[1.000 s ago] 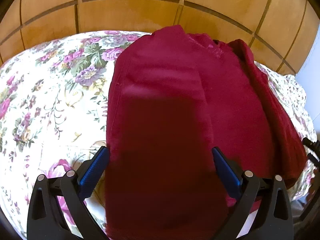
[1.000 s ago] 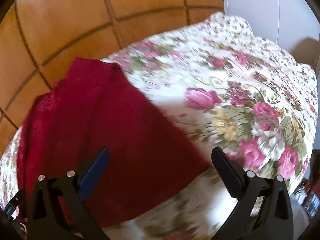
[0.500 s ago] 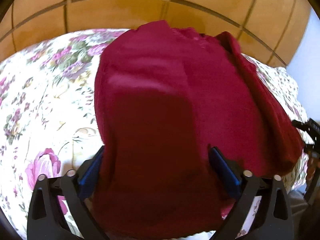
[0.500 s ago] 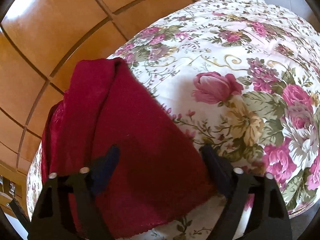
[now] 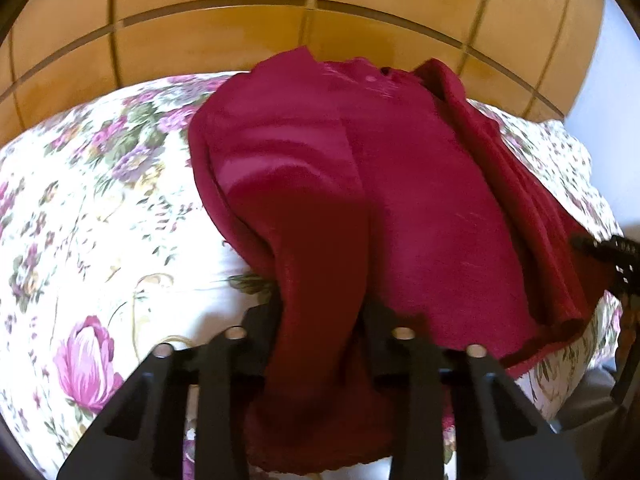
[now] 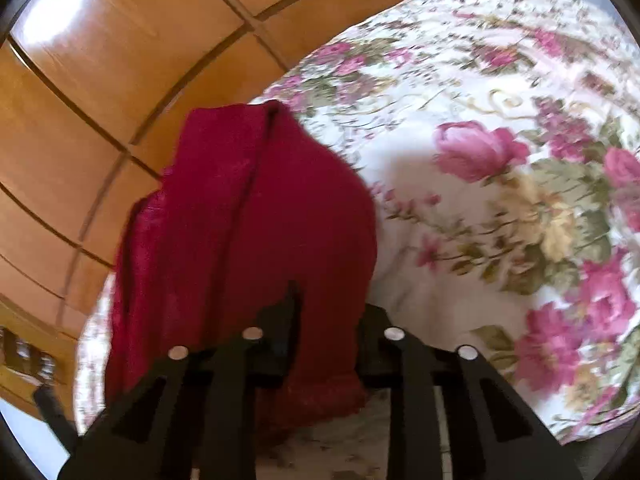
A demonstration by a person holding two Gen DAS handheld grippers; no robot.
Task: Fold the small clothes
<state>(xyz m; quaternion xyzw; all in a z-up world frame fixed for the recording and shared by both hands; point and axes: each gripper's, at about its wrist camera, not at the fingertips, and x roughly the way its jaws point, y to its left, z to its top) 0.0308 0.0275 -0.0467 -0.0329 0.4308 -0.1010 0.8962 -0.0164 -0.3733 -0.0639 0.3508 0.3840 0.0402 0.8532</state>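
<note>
Both claws, wide apart a second ago with the cloth lying loose between their fingers, have drawn in on it. Seen from the left wrist, the left claw is closing, and a bunched fold of the dark red garment is pinched between its black fingers, the near hem spilling down over the claw's frame. Seen from the right wrist, the right claw is closing too, its fingers squeezing the garment's near edge into a narrow gather, with a tuft of cloth hanging below them.

From the grips the garment runs away across the bed, lying on a flowered bedspread with pink roses and green leaves on white. In the left view its far end reaches the bedspread's edge near the wooden panelling, and its right side lies in long ridged folds. A little of the right claw's black body shows at that view's right edge. In the right view the bedspread spreads bare to the right of the garment, and wooden panelling fills the left.
</note>
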